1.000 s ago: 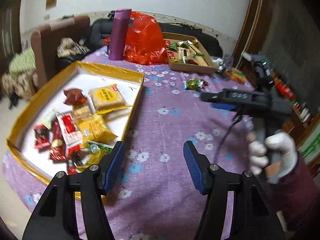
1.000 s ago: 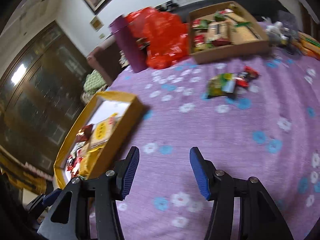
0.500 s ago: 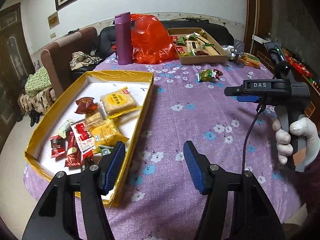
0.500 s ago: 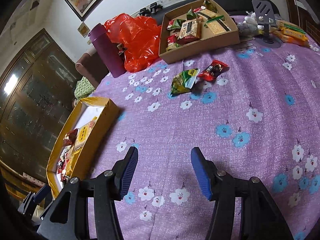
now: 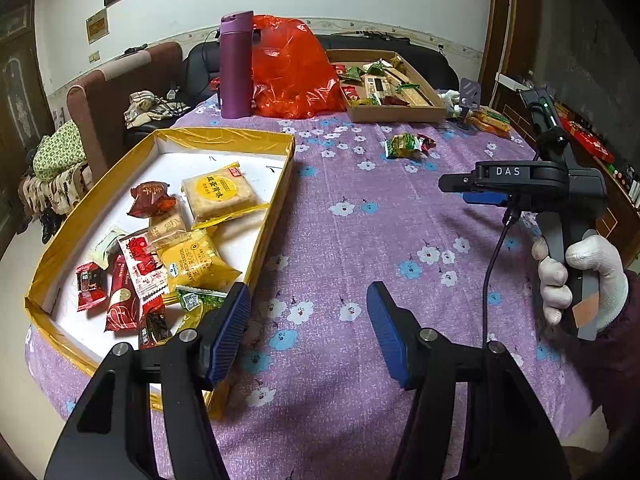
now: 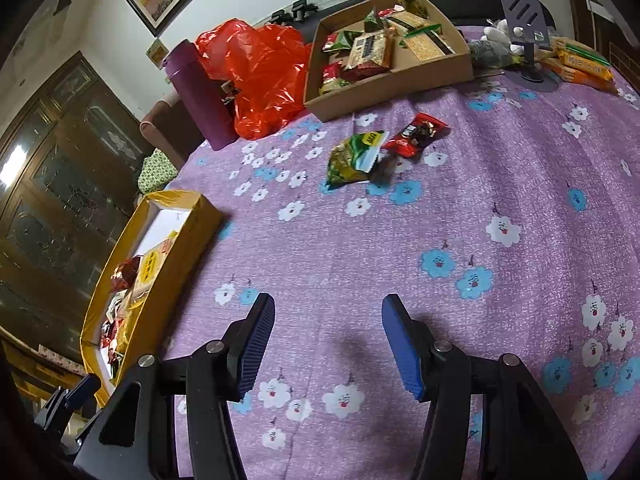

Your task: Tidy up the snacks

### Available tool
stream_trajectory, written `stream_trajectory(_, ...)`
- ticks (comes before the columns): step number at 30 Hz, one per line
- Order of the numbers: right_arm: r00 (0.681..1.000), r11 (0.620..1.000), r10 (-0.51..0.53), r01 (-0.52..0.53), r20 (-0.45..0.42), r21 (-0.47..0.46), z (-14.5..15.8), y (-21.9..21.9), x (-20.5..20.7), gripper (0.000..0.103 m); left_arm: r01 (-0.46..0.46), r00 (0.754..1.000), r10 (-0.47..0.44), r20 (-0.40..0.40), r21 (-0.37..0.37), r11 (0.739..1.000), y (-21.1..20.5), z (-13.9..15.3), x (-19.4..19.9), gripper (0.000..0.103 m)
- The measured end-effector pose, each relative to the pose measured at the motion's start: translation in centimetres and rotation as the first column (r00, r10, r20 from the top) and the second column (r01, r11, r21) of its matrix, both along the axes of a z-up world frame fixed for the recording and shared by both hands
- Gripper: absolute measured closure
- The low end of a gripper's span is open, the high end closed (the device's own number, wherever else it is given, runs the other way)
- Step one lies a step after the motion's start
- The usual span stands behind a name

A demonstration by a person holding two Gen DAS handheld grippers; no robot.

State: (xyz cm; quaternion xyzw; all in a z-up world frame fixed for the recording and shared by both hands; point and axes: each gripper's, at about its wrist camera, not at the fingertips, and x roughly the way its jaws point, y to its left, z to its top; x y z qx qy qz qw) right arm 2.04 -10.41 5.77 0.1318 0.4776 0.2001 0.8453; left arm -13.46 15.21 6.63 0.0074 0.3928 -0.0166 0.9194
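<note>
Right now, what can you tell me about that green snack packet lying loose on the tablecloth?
The green snack packet is a small, puffy, crinkled pouch in glossy film, green and yellow with a white patch at one end. It looks sealed. It lies flat on the purple flowered tablecloth, between the gold-rimmed tray and the cardboard box. A red packet lies right beside it, at its white end. No gripper touches it.

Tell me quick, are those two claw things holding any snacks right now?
Left gripper: open, holding nothing, above the tablecloth.
Right gripper: open, holding nothing, above the tablecloth.
</note>
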Motion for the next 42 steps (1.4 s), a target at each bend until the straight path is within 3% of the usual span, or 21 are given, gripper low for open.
stream_trajectory(7, 1.0, 1.0, -0.003, 0.003, -0.012, -0.009, -0.4, 0.2, 0.4, 0.045, -0.015, 1.0, 0.015, 0.004, 0.029, 0.999, 0.1, -0.1, 0.2, 0.043)
stream_trajectory(13, 1.0, 1.0, -0.001, 0.0, -0.026, -0.008, -1.0, 0.5, 0.6, 0.045, -0.044, 0.998, 0.04, 0.039, 0.108, 0.993, -0.1, 0.4, -0.1, 0.043)
stream_trajectory(22, 0.999, 1.0, -0.008, 0.008, -0.032, -0.011, -1.3, 0.1, 0.8, 0.045, -0.048, 0.999, 0.045, 0.022, 0.151, 0.987, -0.5, -0.1, 0.4, 0.043)
stream_trajectory(42, 0.999, 1.0, -0.025, 0.024, -0.043, -0.007, -1.8, -0.6, 1.0, 0.043, -0.006, 0.999, 0.013, -0.043, 0.147, 0.989, -1.3, -1.6, 1.0, 0.043)
